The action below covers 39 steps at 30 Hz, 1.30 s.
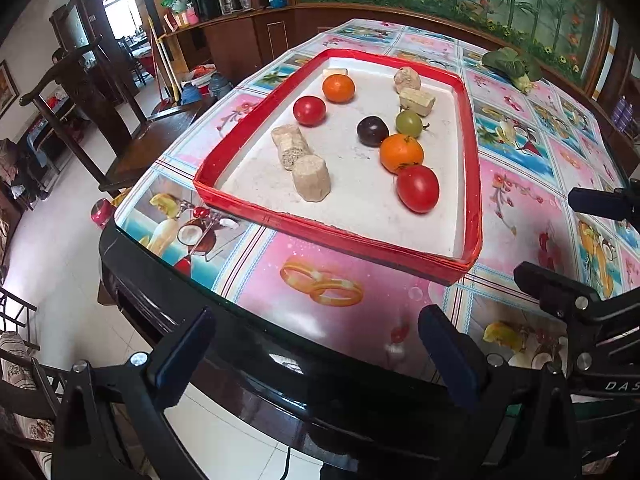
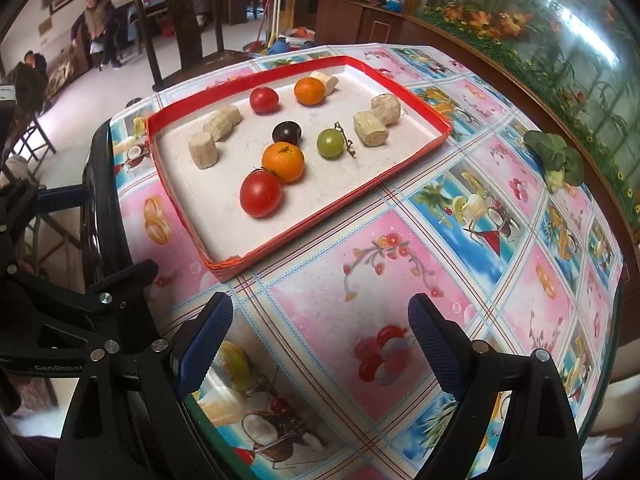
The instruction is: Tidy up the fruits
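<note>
A red-rimmed white tray [image 1: 338, 236] [image 2: 192, 236] lies on the table. In it are two red tomatoes [image 1: 417, 188] [image 1: 309, 110], two oranges [image 1: 401, 153] [image 1: 338, 88], a dark plum [image 1: 372, 131], a green tomato [image 1: 409, 123] and several beige cylinder pieces [image 1: 311, 177]. In the right wrist view the same fruits show: near tomato [image 2: 261, 193], orange [image 2: 283, 161], plum [image 2: 286, 132], green tomato [image 2: 330, 143]. My left gripper [image 1: 316, 354] is open and empty over the table's near edge. My right gripper [image 2: 320, 342] is open and empty above the tablecloth, short of the tray.
A leafy green vegetable [image 1: 510, 65] [image 2: 556, 156] lies on the table beyond the tray. A dark wooden chair [image 1: 100, 120] stands at the table's left. A wooden counter with bottles [image 1: 240, 4] is behind. A person [image 2: 98, 24] stands far back.
</note>
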Each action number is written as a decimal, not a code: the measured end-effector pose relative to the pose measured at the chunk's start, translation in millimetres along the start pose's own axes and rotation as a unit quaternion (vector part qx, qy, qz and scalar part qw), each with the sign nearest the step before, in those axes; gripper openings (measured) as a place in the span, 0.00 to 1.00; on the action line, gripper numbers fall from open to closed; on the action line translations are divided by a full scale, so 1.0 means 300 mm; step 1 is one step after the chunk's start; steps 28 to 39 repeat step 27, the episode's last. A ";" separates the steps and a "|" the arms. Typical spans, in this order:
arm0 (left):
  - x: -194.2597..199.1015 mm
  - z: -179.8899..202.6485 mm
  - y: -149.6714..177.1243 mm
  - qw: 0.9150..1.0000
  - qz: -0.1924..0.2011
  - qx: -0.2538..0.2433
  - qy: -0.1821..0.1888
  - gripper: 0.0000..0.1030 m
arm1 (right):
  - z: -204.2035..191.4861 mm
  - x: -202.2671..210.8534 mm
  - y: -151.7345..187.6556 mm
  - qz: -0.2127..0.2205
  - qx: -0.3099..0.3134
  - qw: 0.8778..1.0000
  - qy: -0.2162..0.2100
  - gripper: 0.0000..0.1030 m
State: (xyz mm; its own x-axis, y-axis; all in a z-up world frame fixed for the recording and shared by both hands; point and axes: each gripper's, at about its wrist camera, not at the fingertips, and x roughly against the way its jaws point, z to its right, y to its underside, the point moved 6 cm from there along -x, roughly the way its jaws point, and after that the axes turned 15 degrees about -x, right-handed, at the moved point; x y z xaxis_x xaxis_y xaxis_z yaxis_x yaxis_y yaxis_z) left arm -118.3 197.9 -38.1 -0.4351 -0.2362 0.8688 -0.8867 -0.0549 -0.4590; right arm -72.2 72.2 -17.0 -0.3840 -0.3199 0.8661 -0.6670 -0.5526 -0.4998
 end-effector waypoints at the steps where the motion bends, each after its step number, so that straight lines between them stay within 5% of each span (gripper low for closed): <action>1: -0.004 -0.002 -0.001 1.000 -0.002 0.000 0.002 0.99 | -0.001 -0.001 -0.001 -0.001 0.002 1.000 0.000 0.87; 39: -0.031 -0.029 -0.043 1.000 0.002 0.013 0.029 0.99 | 0.008 -0.035 -0.024 -0.007 -0.009 1.000 0.009 0.87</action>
